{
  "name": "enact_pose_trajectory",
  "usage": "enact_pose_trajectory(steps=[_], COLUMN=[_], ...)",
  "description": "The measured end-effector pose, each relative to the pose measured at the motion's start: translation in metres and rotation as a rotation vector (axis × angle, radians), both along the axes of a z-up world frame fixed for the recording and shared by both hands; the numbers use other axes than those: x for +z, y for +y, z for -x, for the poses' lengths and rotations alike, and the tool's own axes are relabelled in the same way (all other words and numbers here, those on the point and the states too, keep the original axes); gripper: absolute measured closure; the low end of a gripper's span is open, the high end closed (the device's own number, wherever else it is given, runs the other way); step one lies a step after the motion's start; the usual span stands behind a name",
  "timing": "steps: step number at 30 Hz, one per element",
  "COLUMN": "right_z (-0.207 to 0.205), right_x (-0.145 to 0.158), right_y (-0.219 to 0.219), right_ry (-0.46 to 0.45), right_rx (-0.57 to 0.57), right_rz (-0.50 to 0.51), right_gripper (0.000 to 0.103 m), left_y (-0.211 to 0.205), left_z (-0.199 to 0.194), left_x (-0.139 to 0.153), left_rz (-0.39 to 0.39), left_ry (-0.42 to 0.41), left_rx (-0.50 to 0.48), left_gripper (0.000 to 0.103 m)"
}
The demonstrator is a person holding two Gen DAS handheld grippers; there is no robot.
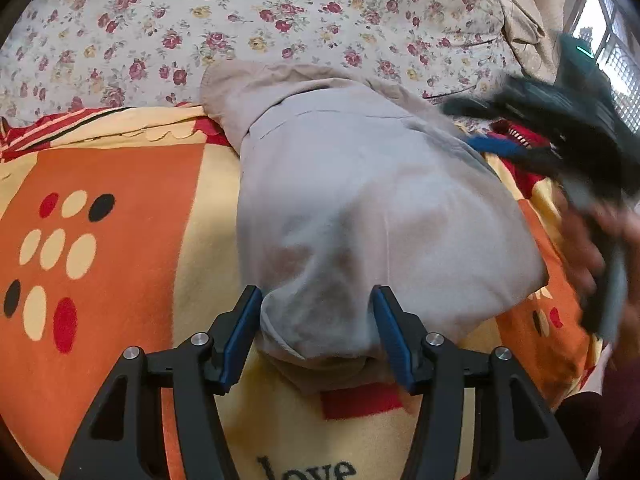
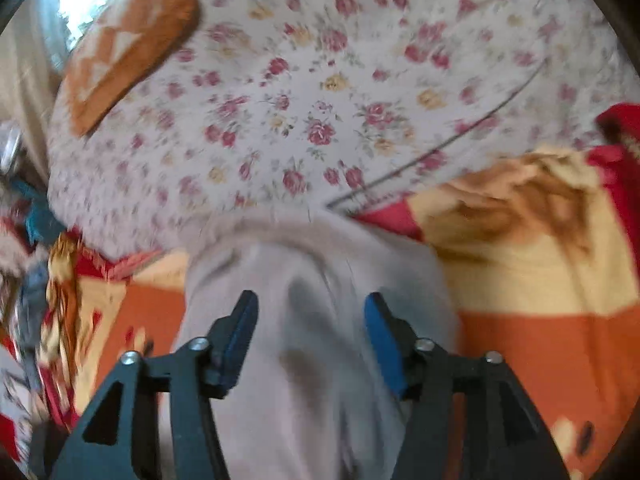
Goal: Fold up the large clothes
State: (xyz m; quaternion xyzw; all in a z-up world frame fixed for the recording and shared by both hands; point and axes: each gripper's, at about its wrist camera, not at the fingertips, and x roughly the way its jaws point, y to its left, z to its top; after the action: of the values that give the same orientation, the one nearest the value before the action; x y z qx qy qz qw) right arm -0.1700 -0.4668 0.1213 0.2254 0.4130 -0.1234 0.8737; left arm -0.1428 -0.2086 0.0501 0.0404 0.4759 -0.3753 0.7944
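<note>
A beige-grey garment (image 1: pixel 360 200) lies folded into a long bundle on the orange and yellow blanket (image 1: pixel 120 208). My left gripper (image 1: pixel 316 300) is open, its blue pads either side of the bundle's near end, holding nothing. The right gripper (image 1: pixel 520 128) shows blurred at the far right of the left wrist view, over the garment's right edge. In the right wrist view the right gripper (image 2: pixel 310 306) is open above the same garment (image 2: pixel 320 288), which runs between the fingers; the view is motion-blurred.
A floral bedsheet (image 1: pixel 240 20) covers the bed beyond the blanket. An orange patterned pillow (image 2: pixel 132 36) lies at the far left of the right wrist view. A beige curtain (image 1: pixel 520 12) and a window (image 1: pixel 608 40) are at the far right.
</note>
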Motion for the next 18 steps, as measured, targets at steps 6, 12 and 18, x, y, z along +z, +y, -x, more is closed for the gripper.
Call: enact_pose_trajectory(steps=[6, 12, 18], right_z=[0.057, 0.081, 0.085], right_x=[-0.011, -0.007, -0.035], right_y=[0.010, 0.026, 0.006], right_ry=[0.108, 0.047, 0.093], right_rx=[-0.063, 0.063, 0.019], right_rz=[0.079, 0.048, 0.004], right_gripper=[0.030, 0.090, 0.087], left_y=[0.001, 0.028, 0.033], left_z=[0.004, 0.007, -0.014], left_x=[-0.002, 0.021, 0.026], left_rz=[-0.017, 0.075, 0.122], left_ry=[-0.002, 0.061, 0.093], left_rx=[0.014, 0.005, 0.032], left_gripper=[0.049, 0.049, 0.042])
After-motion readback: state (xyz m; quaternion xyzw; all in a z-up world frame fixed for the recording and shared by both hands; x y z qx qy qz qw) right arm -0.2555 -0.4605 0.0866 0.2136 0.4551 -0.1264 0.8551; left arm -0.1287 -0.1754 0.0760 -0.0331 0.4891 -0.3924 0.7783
